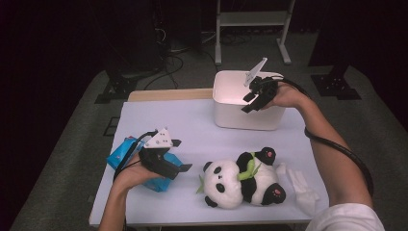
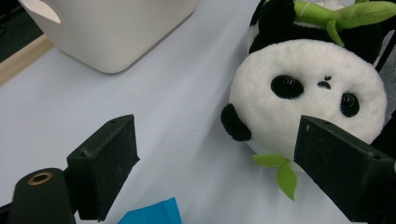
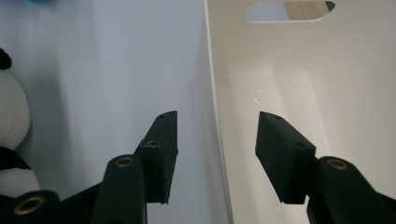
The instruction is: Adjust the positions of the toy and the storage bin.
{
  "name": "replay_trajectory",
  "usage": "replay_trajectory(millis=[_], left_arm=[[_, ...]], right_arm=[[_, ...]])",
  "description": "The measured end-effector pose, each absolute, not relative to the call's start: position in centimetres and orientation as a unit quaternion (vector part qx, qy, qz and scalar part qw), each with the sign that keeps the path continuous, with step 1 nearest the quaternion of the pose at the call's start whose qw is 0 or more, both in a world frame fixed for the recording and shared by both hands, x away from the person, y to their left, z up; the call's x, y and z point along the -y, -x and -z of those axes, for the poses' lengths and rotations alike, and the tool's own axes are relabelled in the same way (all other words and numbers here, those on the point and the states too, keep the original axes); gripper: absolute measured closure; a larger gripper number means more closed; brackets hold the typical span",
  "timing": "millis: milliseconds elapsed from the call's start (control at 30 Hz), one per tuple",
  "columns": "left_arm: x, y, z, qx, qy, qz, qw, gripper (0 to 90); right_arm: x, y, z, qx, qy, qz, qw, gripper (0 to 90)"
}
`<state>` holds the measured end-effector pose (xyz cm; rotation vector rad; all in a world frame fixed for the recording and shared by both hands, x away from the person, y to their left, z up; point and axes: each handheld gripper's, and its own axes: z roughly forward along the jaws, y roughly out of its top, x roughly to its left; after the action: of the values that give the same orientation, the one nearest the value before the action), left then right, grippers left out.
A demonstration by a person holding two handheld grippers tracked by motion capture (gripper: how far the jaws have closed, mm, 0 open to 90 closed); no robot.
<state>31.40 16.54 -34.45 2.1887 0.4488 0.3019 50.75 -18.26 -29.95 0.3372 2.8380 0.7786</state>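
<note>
**High view: right gripper straddles bin wall, left idle by panda**

Right gripper (image 1: pixel 251 102) sits at the near rim of the white bin (image 1: pixel 226 113). Right gripper view: jaws spread, bin wall between them, pads not pressing on it; nothing grasped. Left gripper (image 1: pixel 182 155) is released too, jaws wide, empty, aimed at the plush panda (image 1: pixel 243 183) lying on the table (image 1: pixel 159 120). Blue packet (image 1: pixel 120 153) under the left hand. Crumpled white tissue (image 1: pixel 300 187) just right of the panda. Wooden board (image 1: pixel 163 95) behind the table's edge. No readable labels or writing.
</note>
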Motion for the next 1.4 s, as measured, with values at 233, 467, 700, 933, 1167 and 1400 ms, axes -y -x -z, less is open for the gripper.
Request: replay_trajectory(millis=[233,467,700,933,1167,1400], left_arm=[[-16.4,-31.3,34.4,-0.179,-0.876,-0.122,0.43,11.9],[-16.3,-31.3,34.3,-0.177,-0.877,-0.122,0.43,11.7],[-16.5,-31.4,34.3,-0.18,-0.875,-0.121,0.432,11.6],[-16.7,-31.3,34.3,-0.183,-0.875,-0.122,0.432,11.5],[-16.8,-31.3,34.3,-0.183,-0.875,-0.121,0.431,11.4],[-16.7,-31.2,34.3,-0.183,-0.876,-0.119,0.43,11.3]], right_arm=[[18.2,-50.8,30.2,-0.954,-0.114,-0.261,0.09,52.7],[18.3,-50.9,30.7,-0.955,-0.113,-0.258,0.087,58.6],[18.0,-51.0,31.2,-0.958,-0.105,-0.255,0.085,67.8],[17.3,-51.3,31.6,-0.961,-0.095,-0.248,0.073,77.4],[17.4,-51.6,31.7,-0.961,-0.098,-0.253,0.059,86.4],[17.2,-51.2,31.6,-0.961,-0.089,-0.256,0.046,87.2]])
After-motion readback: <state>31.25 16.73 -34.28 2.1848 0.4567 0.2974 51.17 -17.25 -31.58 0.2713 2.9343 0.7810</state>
